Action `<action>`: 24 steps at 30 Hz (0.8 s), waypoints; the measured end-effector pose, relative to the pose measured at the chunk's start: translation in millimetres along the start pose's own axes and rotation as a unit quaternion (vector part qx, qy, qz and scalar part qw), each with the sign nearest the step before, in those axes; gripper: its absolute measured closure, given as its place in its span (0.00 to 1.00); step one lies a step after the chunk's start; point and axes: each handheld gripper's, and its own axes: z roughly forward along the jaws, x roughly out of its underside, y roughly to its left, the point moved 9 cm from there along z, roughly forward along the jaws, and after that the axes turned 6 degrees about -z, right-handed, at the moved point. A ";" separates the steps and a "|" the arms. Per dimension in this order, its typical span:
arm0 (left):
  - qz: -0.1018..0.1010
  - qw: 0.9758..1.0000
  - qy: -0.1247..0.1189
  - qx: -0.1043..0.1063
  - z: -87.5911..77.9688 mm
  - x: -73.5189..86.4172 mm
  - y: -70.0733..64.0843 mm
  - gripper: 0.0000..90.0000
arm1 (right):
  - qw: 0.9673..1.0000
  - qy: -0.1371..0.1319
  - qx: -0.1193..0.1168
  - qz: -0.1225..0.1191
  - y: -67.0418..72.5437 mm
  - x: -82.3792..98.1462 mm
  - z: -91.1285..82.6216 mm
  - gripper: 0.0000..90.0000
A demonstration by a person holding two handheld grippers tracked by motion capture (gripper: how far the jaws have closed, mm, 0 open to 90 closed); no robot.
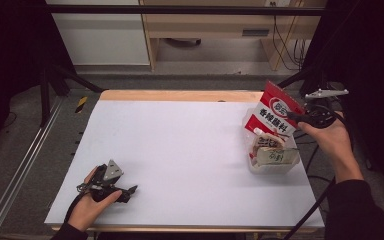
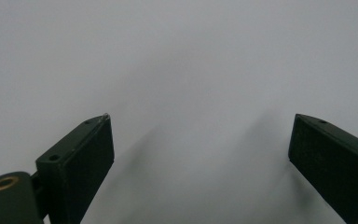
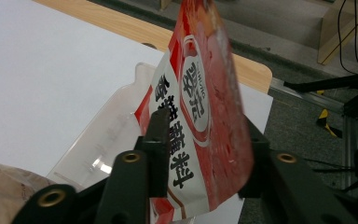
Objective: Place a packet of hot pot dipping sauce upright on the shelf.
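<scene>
Red packet (image 3: 200, 116) stands upright between the right gripper's (image 3: 205, 154) part-open jaws, above the tub (image 1: 275, 167); left gripper (image 1: 125, 191) lies far off, open, empty.

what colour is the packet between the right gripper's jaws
Red and white with black lettering; the packet shows best in the right gripper view.

Red-white sachet (image 1: 275, 111) upright in clear tub (image 1: 276, 167)

Pouch (image 1: 275, 114): red and white, black characters, white oval logo. Under it, bin (image 1: 275, 167) is clear plastic with tan and white packets (image 1: 270, 149) inside. Table (image 1: 180, 150) white, light wood strip at far edge. Gripper (image 1: 130, 191) black, grey plate.
</scene>
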 end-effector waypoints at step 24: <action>0.011 1.000 0.004 0.002 -0.9 -0.1 -2.3 0.07 | 0.999 -0.037 0.036 -0.013 1.7 -25.7 -17.2 0.35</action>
